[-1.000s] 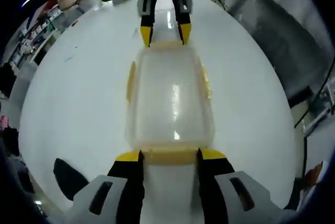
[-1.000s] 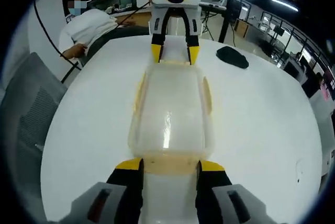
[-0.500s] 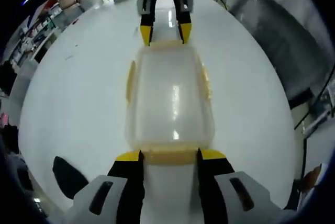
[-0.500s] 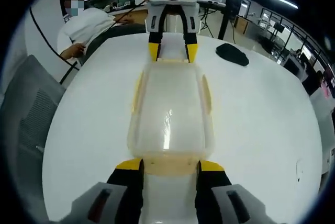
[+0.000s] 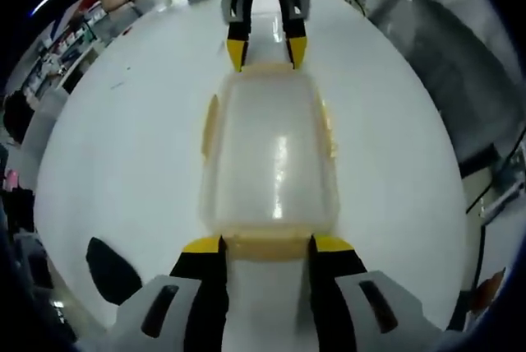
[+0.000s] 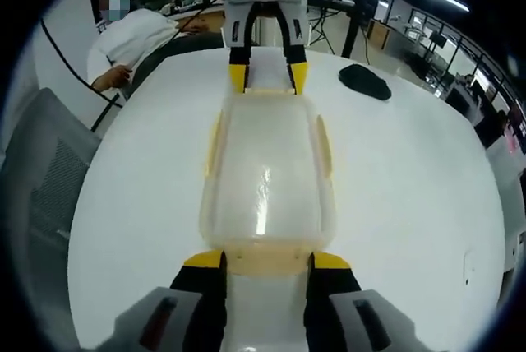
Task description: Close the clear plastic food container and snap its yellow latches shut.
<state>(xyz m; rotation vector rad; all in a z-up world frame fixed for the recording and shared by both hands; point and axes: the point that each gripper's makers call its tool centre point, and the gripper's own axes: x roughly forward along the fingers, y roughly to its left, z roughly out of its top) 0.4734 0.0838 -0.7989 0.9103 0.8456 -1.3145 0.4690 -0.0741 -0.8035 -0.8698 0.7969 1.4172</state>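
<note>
The clear plastic food container [image 5: 269, 155] lies lid-on upon the white table [image 5: 123, 163]. The left gripper [image 5: 265, 247] and right gripper [image 6: 265, 263] face each other, jaws spread, each straddling a yellow end latch [image 5: 266, 245].

one clear plastic food container [image 5: 269, 155] with four yellow latches [image 5: 210, 126], two yellow-tipped grippers [image 5: 265, 244] [image 6: 265, 260], one black flat object [image 6: 365, 82], one round white table [image 5: 123, 146].

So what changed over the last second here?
Hardly anything. The left gripper and right gripper each sit at a yellow end latch of the clear container, jaws open either side of it, as before. The slight shift in both views looks like camera movement.
</note>
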